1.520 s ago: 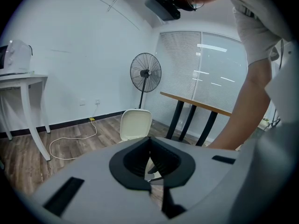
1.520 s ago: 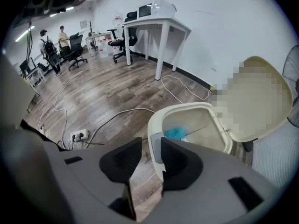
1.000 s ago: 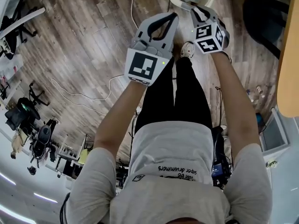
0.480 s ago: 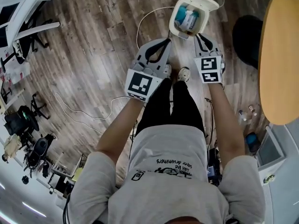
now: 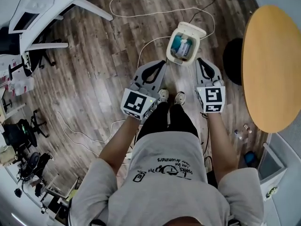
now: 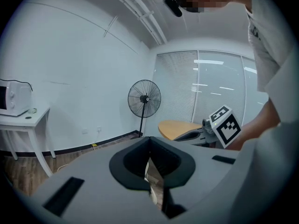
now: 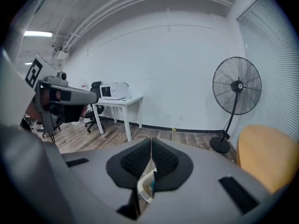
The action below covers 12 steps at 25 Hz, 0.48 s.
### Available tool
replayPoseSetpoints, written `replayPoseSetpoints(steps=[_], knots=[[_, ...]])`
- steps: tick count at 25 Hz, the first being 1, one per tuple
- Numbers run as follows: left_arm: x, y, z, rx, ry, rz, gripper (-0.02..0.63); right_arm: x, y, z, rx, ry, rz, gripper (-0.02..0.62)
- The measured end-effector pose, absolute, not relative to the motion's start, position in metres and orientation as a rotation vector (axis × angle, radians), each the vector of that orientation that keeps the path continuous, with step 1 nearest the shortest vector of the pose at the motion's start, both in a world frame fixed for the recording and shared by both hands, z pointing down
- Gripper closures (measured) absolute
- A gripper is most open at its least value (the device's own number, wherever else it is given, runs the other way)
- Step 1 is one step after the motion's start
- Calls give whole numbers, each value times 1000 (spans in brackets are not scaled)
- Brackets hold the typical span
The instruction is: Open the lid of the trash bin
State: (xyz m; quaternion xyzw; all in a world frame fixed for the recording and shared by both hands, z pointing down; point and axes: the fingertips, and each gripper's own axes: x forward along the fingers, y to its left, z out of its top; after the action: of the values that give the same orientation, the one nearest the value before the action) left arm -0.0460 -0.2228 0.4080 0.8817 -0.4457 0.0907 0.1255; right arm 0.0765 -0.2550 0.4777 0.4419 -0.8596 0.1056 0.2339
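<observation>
The left hand-held gripper (image 5: 162,63) hangs just left of the bin (image 5: 170,49), jaws together and empty. The bin's lid (image 5: 192,30) stands up, with what seems to be packaging inside. Just right of the bin, the right hand-held gripper (image 5: 200,61) has just been closing its jaws on nothing, and they meet.

In the head view, your trash bin (image 5: 180,61) at 12 o'clock holds blue and white stuff (image 5: 183,46) too small to tell apart. The round wooden table (image 5: 270,65) at 3 o'clock runs off the edge. The white desk (image 5: 47,4) at 11 o'clock is cut off too. Your trouser legs (image 5: 169,121) hide all but the toes of your shoes (image 5: 163,95).

In the left gripper view, the edge cuts the microwave (image 6: 14,97) at 9 o'clock. Your left gripper (image 6: 149,139) hides the foot of the fan (image 6: 145,99). A pale sliver (image 6: 152,181) shows in its gap, and you cannot tell what it is.
</observation>
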Motion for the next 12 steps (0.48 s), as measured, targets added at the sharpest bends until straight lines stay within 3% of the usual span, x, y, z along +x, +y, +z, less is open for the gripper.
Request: replayPoseSetpoints(steps=[12], knots=[[-23,-191,287,2697,-1233,70,591,85,-219,319,1285,-2535,177,589]])
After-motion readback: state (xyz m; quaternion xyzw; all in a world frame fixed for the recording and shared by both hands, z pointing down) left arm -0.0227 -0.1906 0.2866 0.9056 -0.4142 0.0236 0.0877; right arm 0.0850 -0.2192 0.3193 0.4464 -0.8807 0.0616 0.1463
